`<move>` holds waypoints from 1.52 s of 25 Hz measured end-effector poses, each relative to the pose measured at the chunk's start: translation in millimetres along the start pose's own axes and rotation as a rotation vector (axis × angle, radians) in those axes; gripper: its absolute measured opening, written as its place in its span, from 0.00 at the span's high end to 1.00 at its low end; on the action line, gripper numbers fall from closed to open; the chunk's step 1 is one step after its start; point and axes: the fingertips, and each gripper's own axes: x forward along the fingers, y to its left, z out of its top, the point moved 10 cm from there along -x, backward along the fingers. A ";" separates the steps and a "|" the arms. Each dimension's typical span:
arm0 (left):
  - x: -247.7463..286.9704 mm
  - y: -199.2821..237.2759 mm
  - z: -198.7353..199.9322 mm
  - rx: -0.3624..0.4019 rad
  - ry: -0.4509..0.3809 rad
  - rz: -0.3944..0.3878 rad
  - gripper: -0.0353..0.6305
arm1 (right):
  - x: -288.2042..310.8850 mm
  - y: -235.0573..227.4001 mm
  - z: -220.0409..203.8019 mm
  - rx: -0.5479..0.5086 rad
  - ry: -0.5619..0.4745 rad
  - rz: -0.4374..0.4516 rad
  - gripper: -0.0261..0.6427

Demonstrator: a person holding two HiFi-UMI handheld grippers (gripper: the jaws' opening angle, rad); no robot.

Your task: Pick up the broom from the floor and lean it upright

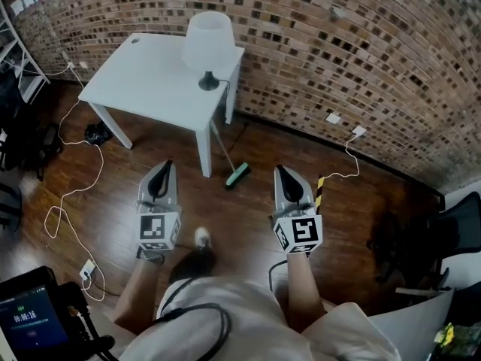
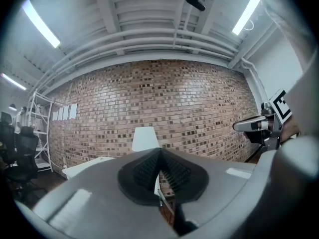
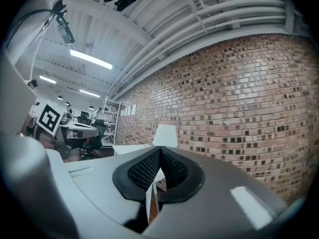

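The broom (image 1: 235, 171) has a green head resting on the wooden floor. Its thin handle slants up toward the front leg of the white table (image 1: 146, 85). My left gripper (image 1: 164, 165) (image 2: 160, 153) is held level to the left of the broom head, shut and empty. My right gripper (image 1: 280, 170) (image 3: 160, 151) sits level to the right of the broom head, also shut with nothing in it. Neither gripper touches the broom. Both point at the brick wall.
A white lamp (image 1: 208, 43) stands on the table. White cables (image 1: 71, 194) trail over the floor at the left. A yellow-black striped strip (image 1: 319, 190) lies by the right gripper. Dark office chairs (image 1: 443, 239) stand at the right. A phone screen (image 1: 30, 322) sits at bottom left.
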 end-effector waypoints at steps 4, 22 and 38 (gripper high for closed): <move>-60.3 -49.9 7.4 -0.011 -0.017 0.023 0.94 | -81.9 -0.6 1.8 -0.010 -0.012 0.021 0.94; -252.0 -156.4 49.3 0.041 -0.003 0.020 0.94 | -298.1 33.6 8.8 0.043 0.007 0.020 0.94; -251.8 -112.9 41.6 0.026 -0.014 -0.055 0.94 | -279.6 90.3 19.4 0.036 -0.005 -0.068 0.94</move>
